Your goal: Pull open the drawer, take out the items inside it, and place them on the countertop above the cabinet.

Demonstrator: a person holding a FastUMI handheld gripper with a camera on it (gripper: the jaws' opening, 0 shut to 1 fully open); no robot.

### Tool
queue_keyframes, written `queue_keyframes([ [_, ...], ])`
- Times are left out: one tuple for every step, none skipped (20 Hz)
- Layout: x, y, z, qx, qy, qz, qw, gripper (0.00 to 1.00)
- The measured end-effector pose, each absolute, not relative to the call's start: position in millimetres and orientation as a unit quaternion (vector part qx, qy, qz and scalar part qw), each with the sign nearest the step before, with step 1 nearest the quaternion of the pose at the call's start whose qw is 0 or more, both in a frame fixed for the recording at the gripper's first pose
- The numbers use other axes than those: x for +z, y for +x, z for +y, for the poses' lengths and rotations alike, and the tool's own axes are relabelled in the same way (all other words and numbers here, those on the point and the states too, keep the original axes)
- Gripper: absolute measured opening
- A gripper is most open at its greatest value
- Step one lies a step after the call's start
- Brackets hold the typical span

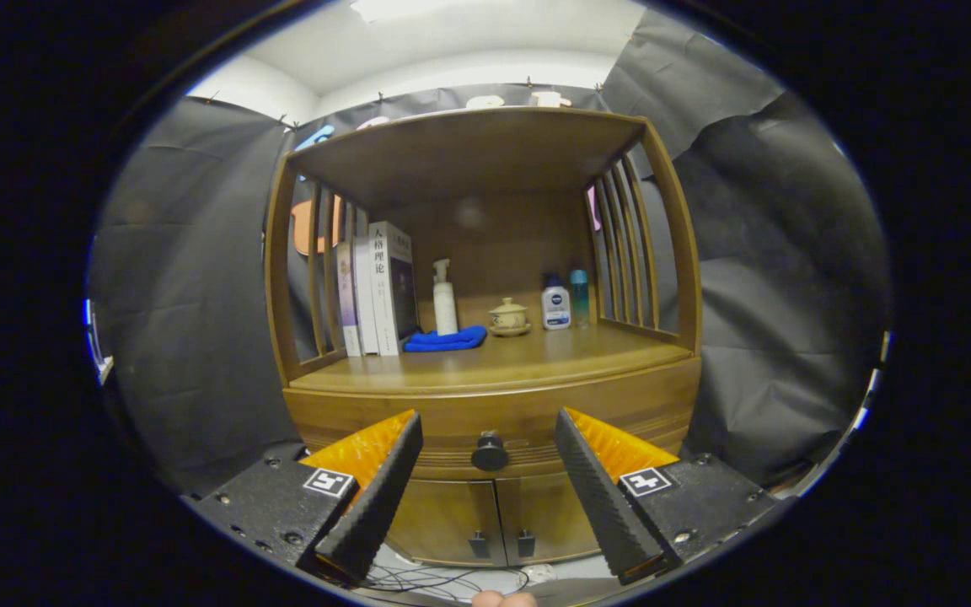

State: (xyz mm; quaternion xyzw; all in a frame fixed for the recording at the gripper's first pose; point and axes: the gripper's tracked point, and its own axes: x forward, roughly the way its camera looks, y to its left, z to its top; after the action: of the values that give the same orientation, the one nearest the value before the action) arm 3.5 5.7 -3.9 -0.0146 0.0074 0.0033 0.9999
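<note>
Hand-held gripper released, fingers flanking drawer knob; drawer closed; countertop holds books, cloth.

One wooden cabinet with one closed drawer, bearing one round dark knob. Two lower doors, each with one small handle. On the desk: three upright books, one white pump bottle, one folded blue cloth, one lidded teacup on one saucer, and two small bottles. One gripper, its two fingers spread wide to either side of the knob.
</note>
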Motion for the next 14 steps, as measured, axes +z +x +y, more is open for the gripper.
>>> queue_keyframes([
  [-3.4, 3.2, 5.4, 0.003, -0.014, 0.007, 1.000, 1.00],
  [-2.8, 3.0, 4.9, 0.002, -0.014, 0.006, 1.000, 1.00],
  [-2.9, 4.1, 5.0, 0.002, -0.016, 0.006, 1.000, 1.00],
  [-4.3, 4.7, 5.4, 0.003, -0.018, 0.008, 1.000, 1.00],
  [-5.7, 5.0, 5.1, 0.003, -0.018, 0.008, 1.000, 1.00],
  [-7.8, 5.9, 4.6, 0.004, -0.018, 0.008, 1.000, 1.00],
  [-10.4, 8.6, 3.8, 0.003, -0.019, 0.009, 1.000, 1.00],
  [-14.8, 12.4, 3.6, 0.004, -0.020, 0.013, 1.000, 1.00],
  [-19.9, 18.1, 5.0, 0.008, -0.020, 0.018, 1.000, 1.00],
  [-25.9, 26.1, 5.4, 0.009, -0.023, 0.024, 0.999, 1.00],
  [-32.3, 36.4, 3.8, 0.007, -0.027, 0.030, 0.999, 1.00],
  [-38.4, 47.0, 2.7, 0.007, -0.031, 0.034, 0.999, 1.00],
  [-41.4, 55.3, 5.2, 0.014, -0.033, 0.034, 0.999, 1.00],
  [-45.0, 64.7, 6.8, 0.017, -0.036, 0.036, 0.999, 1.00],
])
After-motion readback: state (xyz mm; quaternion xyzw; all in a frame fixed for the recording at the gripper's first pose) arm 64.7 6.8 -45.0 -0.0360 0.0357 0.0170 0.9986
